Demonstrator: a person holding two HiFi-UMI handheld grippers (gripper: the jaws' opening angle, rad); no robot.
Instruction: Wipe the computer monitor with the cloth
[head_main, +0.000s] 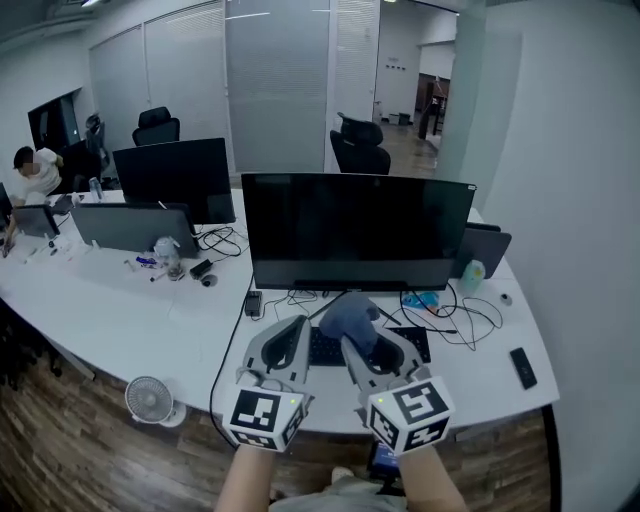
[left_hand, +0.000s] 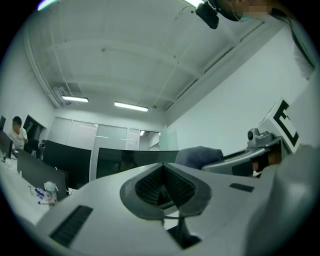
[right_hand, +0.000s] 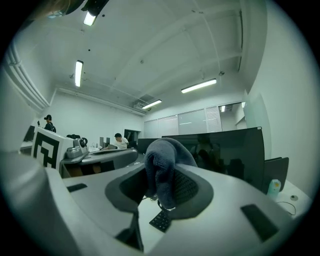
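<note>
The black computer monitor (head_main: 357, 230) stands dark on the white desk (head_main: 150, 325), straight ahead of me. My right gripper (head_main: 366, 343) is shut on a grey-blue cloth (head_main: 351, 318), which bunches up above its jaws, just below the monitor's lower edge. In the right gripper view the cloth (right_hand: 162, 167) hangs folded between the pads, with the monitor (right_hand: 227, 155) behind it. My left gripper (head_main: 287, 345) is beside the right one, over the keyboard, shut with nothing in it. The left gripper view shows the cloth (left_hand: 199, 156) to its right.
A black keyboard (head_main: 330, 348) lies under the grippers. Cables (head_main: 450, 315), a phone (head_main: 253, 303) and a remote (head_main: 522, 367) lie on the desk. A second monitor (head_main: 175, 178) stands at the left, a small fan (head_main: 150, 400) on the floor. A person (head_main: 30, 175) sits far left.
</note>
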